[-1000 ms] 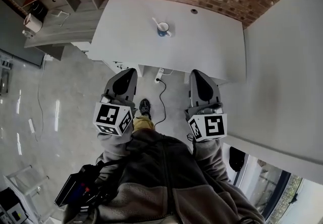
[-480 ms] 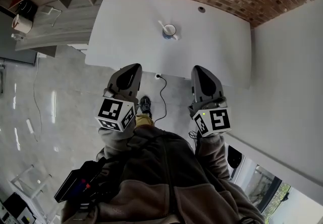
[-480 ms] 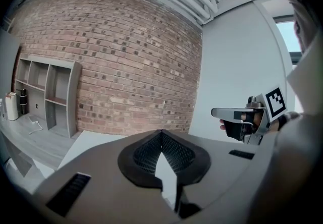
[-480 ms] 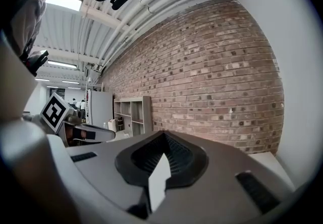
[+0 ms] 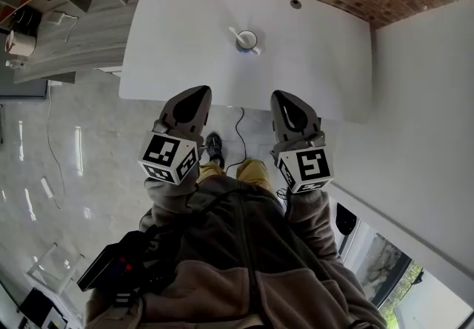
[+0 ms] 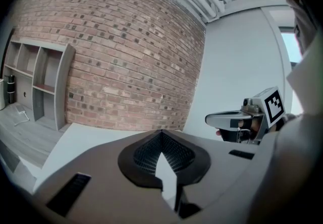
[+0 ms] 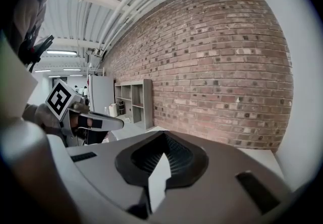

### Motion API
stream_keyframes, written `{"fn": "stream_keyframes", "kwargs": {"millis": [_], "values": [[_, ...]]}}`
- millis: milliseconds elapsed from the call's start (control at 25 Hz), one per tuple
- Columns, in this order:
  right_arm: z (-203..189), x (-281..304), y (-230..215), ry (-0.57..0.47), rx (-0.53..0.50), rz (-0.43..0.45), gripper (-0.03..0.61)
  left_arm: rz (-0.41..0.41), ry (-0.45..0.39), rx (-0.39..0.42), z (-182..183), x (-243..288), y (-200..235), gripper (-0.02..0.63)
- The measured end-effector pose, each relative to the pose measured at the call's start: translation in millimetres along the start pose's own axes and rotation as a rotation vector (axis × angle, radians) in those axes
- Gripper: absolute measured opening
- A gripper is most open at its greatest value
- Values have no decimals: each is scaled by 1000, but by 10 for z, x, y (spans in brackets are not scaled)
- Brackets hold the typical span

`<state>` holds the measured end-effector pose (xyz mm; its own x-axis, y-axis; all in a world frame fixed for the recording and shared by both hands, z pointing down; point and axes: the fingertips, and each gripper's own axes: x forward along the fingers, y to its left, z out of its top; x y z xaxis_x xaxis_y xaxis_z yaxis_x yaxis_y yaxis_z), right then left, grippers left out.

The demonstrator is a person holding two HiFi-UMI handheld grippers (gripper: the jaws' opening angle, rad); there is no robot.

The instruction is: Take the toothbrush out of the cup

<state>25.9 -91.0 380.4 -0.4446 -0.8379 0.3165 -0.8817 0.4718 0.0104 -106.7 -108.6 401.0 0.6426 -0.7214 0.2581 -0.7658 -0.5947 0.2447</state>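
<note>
Toothbrush [image 5: 237, 32] seemingly leaning in cup [image 5: 247, 41], well inside table [image 5: 178, 31] edges, left hand-held gripper [image 5: 200, 91] and right hand-held gripper [image 5: 279, 95] closed, empty

No word, number or brand can be read anywhere. The only signs are black-and-white square markers on the cube [image 5: 169, 159] of the left gripper [image 5: 196, 92] and the cube [image 5: 305, 170] of the right gripper [image 5: 281, 96].
</note>
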Motion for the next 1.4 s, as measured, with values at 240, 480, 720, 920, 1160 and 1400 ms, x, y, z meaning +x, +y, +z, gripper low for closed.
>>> {"fn": "stream_keyframes", "kwargs": {"millis": [240, 480, 720, 920, 1160, 1400], "values": [[-327, 219, -304, 52, 33, 47, 2, 70, 41, -34, -243, 325, 43, 4], [-536, 601, -345, 105, 19, 148, 2, 197, 84, -30, -416, 441, 256, 5], [-923, 939, -471, 190, -1, 191, 2, 235, 179, -80, -864, 662, 418, 5], [-1238, 1177, -583, 258, -11, 213, 2, 236, 266, -114, -1219, 817, 489, 5], [-1491, 1541, -676, 304, -18, 228, 2, 241, 320, -143, -1463, 955, 642, 5], [-1654, 1895, -761, 326, -14, 212, 2, 248, 353, -150, -1622, 1016, 860, 5]]}}
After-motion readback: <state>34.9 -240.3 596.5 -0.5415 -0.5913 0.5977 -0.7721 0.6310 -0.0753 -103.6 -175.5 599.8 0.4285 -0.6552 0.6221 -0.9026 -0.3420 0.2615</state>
